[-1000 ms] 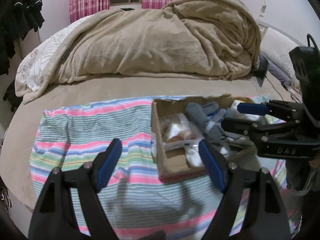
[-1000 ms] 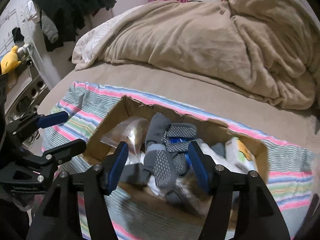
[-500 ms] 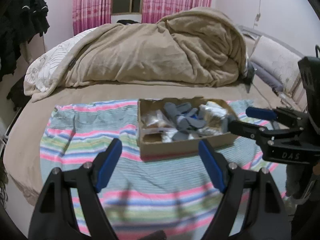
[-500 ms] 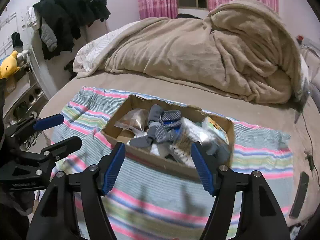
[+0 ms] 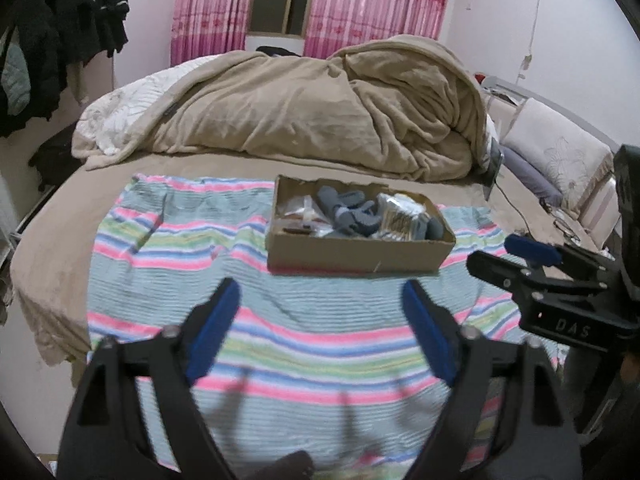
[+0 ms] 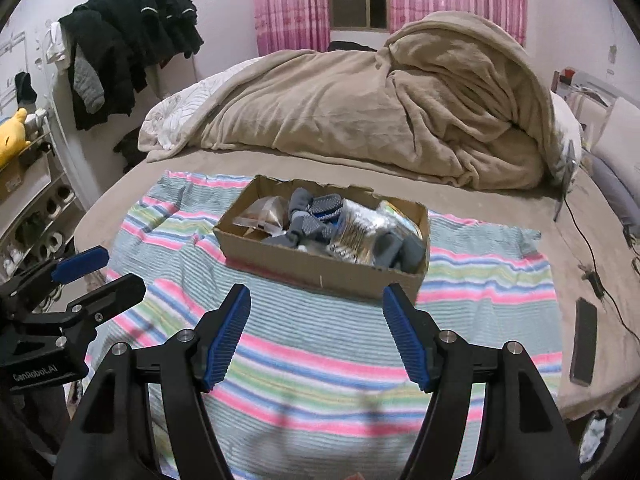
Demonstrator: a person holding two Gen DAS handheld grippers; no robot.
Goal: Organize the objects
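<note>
Blue-padded, the left gripper [image 5: 322, 312] is opening its jaws over the striped cloth [image 5: 280, 340], nothing between them; the right gripper [image 6: 316, 320] stands wide, empty. Beyond them on the cloth sits the cardboard box [image 6: 320, 268] of grey socks [image 6: 312, 220], the beige blanket [image 6: 380, 120] behind.

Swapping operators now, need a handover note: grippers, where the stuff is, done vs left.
Left gripper: jaws opening, nothing between them.
Right gripper: open, empty.
Both hang over the striped cloth, short of the cardboard box.
Grey socks and plastic packets lie jumbled in the box.
Done: nothing sorted that shows.
Left: take items out and arrange them.
</note>
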